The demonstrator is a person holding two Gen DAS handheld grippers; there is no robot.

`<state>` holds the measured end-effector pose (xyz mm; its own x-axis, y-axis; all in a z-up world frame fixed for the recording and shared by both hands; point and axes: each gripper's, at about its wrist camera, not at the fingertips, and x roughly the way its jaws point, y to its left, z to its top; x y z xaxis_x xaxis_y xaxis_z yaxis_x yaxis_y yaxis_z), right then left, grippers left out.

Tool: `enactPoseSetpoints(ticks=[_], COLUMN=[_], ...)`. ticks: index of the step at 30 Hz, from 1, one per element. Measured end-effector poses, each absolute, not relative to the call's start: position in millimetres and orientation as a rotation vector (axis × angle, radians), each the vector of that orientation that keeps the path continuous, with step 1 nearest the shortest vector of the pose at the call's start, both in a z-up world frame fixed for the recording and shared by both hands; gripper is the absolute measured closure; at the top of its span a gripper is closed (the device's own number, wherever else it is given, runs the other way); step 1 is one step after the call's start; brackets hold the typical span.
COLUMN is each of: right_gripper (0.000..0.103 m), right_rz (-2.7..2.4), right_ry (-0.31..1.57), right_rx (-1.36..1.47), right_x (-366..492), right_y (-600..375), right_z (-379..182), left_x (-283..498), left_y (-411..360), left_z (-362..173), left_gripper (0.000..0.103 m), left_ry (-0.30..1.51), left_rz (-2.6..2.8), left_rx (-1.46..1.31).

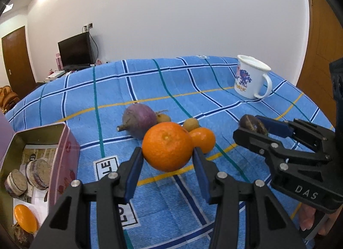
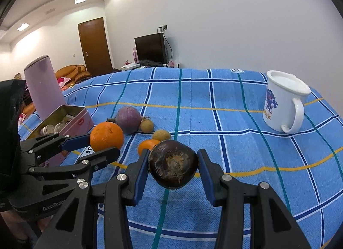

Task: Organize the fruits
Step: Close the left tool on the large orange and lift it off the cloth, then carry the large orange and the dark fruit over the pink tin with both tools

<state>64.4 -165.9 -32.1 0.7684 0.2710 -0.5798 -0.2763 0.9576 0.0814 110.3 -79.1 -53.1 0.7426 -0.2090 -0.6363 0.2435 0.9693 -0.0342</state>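
Left hand-held gripper (image 1: 167, 159) pinches an orange (image 1: 167, 146); right hand-held gripper (image 2: 173, 167) pinches a dark fruit (image 2: 173, 166), both above the surface (image 2: 235, 142). One orange lies in the tin (image 1: 64, 148); four pieces remain outside, near centre.

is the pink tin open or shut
Open: the pink tin has no lid on, and an orange and round packets show inside.
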Motion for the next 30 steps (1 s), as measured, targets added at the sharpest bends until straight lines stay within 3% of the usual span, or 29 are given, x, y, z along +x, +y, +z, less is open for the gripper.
enactPoseSetpoints(ticks=[30], right_gripper=[0.057], right_rz=[0.314], right_ry=[0.519], right_rx=[-0.038], right_x=[45.7], right_y=[-162.3], right_z=[-23.5], left_x=[83.5], left_y=[-77.3], left_z=[-38.1], left_gripper=[0.054], left_ry=[0.539], left_rz=[-0.212], left_rx=[0.061])
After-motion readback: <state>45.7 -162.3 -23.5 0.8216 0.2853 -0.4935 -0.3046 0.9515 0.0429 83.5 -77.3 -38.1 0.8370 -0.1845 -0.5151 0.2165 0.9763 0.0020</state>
